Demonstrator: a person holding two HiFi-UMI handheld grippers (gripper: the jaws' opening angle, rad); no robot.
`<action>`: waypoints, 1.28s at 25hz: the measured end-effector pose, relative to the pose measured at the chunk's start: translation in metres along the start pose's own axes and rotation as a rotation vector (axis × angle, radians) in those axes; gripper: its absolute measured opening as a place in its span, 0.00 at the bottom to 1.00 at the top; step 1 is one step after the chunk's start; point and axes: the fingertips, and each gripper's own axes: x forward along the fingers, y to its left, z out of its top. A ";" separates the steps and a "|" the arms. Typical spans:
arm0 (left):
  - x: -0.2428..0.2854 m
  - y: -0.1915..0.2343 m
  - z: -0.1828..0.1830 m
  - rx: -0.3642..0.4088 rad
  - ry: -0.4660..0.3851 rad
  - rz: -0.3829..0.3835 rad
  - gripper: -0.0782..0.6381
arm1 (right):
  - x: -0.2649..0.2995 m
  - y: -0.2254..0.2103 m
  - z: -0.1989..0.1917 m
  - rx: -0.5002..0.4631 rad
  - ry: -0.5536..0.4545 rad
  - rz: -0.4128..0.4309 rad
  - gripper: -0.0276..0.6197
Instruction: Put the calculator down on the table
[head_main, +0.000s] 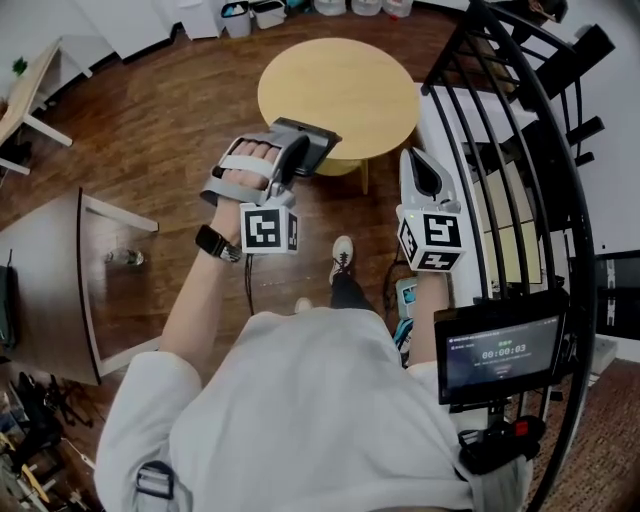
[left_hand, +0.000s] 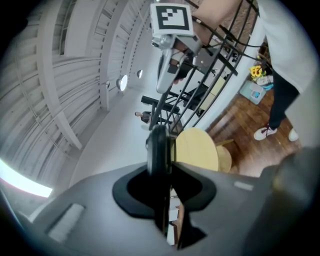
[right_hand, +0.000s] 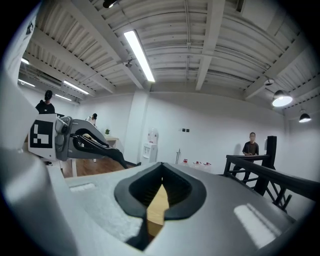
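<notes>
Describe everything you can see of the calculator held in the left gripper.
The calculator is a thin, flat, dark grey slab, plastic by its look; no keys show. The left gripper is shut on one end, holding it in the air by the near rim of the round wooden table, touching only the jaws. Along the jaws it appears edge-on.

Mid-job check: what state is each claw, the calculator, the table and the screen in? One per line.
Left claw, shut on the calculator.
Calculator, gripped, in the air by the table's near edge, not yet set down.
Right claw, shut, holding nothing.
Round table, upright, calculator not on it.
Screen, lit.
</notes>
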 end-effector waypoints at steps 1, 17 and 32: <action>0.008 0.000 -0.001 0.001 0.005 -0.003 0.25 | 0.007 -0.006 -0.001 0.003 0.002 0.001 0.05; 0.143 0.056 0.012 -0.022 0.052 0.025 0.25 | 0.118 -0.111 0.013 0.013 -0.022 0.053 0.05; 0.206 0.071 0.004 -0.009 0.092 0.017 0.25 | 0.177 -0.137 0.009 0.030 -0.025 0.107 0.05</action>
